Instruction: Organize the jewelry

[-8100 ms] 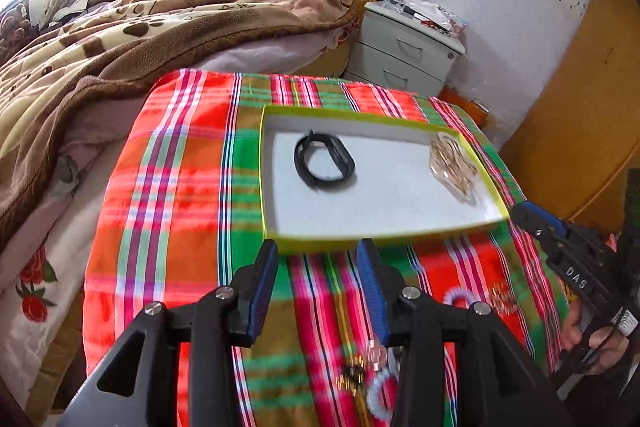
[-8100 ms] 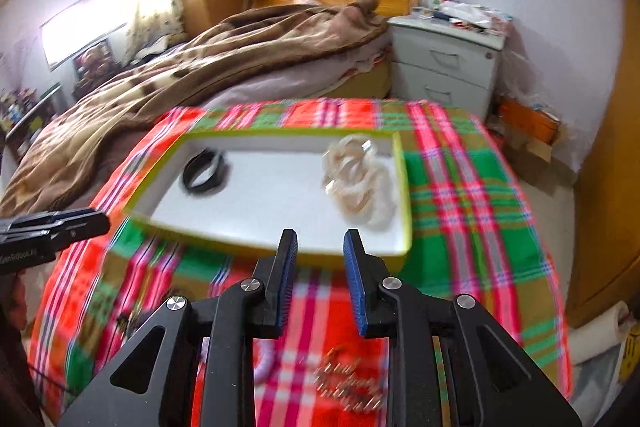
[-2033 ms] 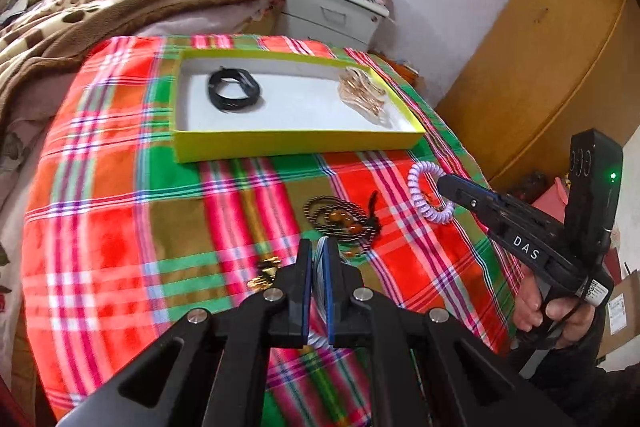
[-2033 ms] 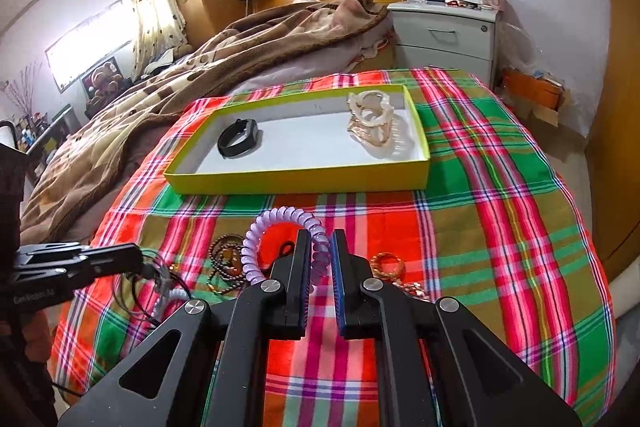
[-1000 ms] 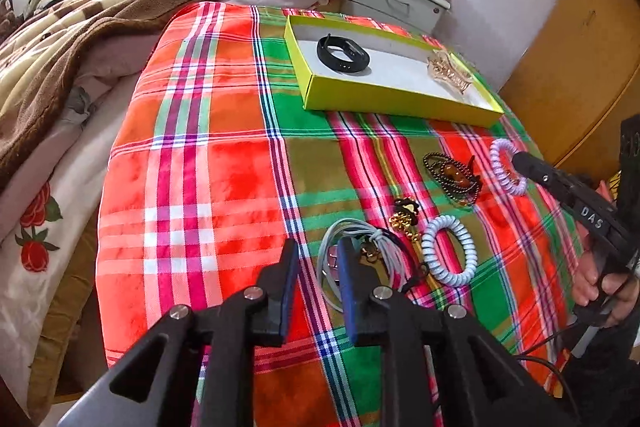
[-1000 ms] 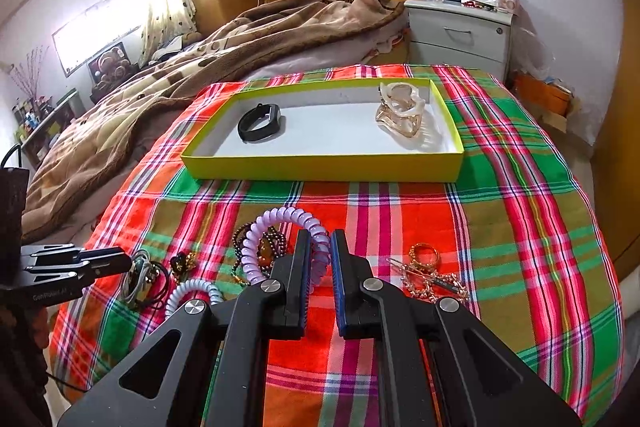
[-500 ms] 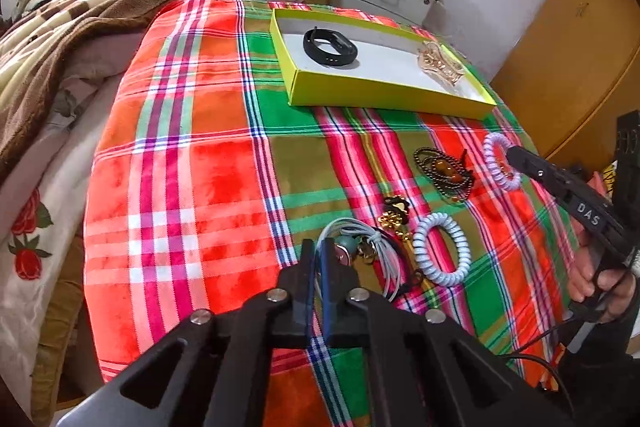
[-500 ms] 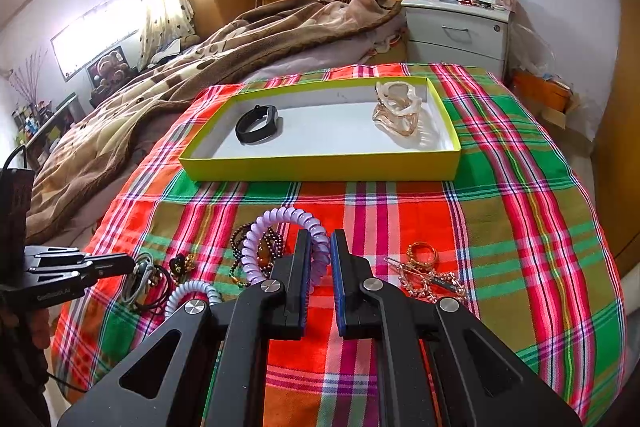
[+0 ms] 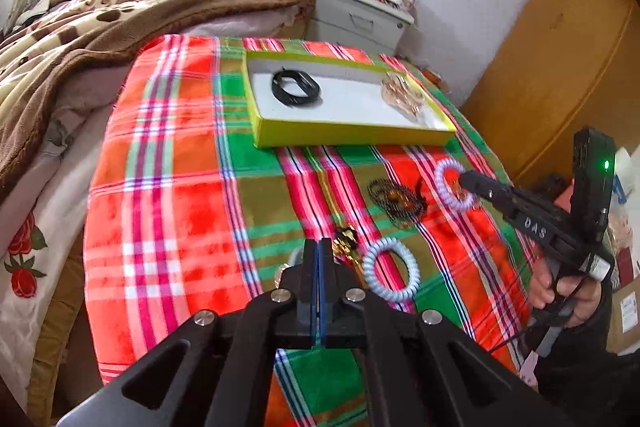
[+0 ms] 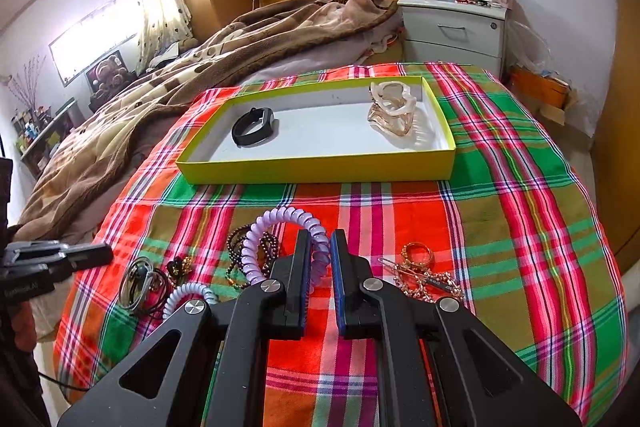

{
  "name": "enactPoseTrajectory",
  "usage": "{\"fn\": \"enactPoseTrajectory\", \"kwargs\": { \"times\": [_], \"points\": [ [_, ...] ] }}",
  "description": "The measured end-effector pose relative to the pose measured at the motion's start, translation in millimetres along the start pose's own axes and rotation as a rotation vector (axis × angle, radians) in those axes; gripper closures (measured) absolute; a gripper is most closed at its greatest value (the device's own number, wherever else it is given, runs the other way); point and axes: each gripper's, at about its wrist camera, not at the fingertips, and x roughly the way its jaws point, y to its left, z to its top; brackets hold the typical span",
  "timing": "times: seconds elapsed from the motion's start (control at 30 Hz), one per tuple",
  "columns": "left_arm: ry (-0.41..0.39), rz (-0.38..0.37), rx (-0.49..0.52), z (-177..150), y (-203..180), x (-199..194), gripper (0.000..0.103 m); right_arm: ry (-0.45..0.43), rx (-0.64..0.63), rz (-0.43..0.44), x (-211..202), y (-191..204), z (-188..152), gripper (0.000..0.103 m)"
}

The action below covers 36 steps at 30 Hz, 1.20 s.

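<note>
The purple coil hair tie (image 10: 280,227) is pinched in the right tongs (image 10: 319,259), as it was half a second ago, though their jaws now stand a little wider apart around the coil. It is a springy lilac loop of plastic spiral, standing up above the plaid surface (image 10: 500,207), its right side caught between the blue pads. In the left wrist view the same loop (image 9: 450,187) hangs at the tip of the right tongs (image 9: 466,181) over the surface's right edge.

The left tongs (image 9: 319,259) stay closed, pads touching, with nothing seen between them. They have lifted slightly clear of the grey cords (image 10: 140,283) they were at a moment ago; from the right wrist view these tongs (image 10: 106,253) hover just beside that tangle, near the left edge.

A white coil hair tie (image 9: 390,273) lies flat near the front edge, a dark bead bracelet (image 9: 396,199) beyond it, gold chains (image 10: 424,275) to the right. Toward the far edge sits the yellow tray (image 10: 320,173), holding a black band (image 10: 254,133) at its left and a clear hair claw (image 10: 392,113) at its right.
</note>
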Motion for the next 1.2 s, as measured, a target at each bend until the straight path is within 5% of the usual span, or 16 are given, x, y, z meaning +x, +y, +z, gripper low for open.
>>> {"fn": "enactPoseTrajectory", "kwargs": {
  "times": [0.13, 0.27, 0.6, 0.77, 1.2],
  "points": [
    [0.049, 0.018, 0.059, -7.9, -16.7, 10.8, 0.098, 0.003, 0.009, 0.002, 0.6, -3.4, -1.1, 0.093],
    [0.079, 0.065, 0.099, -13.6, -30.0, 18.1, 0.075, 0.003, 0.015, 0.006, 0.5, -5.7, -1.9, 0.093],
    [0.143, 0.145, 0.103, -13.7, -36.6, 42.8, 0.077, -0.007, 0.038, 0.014, -1.7, -13.3, -1.4, 0.093],
    [0.135, 0.159, 0.11, -13.5, -39.3, 42.7, 0.098, -0.01, 0.042, 0.017, -2.9, -14.1, -0.9, 0.093],
    [-0.004, 0.122, 0.057, 10.0, -29.6, 0.3, 0.099, -0.041, 0.022, 0.001, -12.9, -10.0, 18.1, 0.093]
  ]
}}
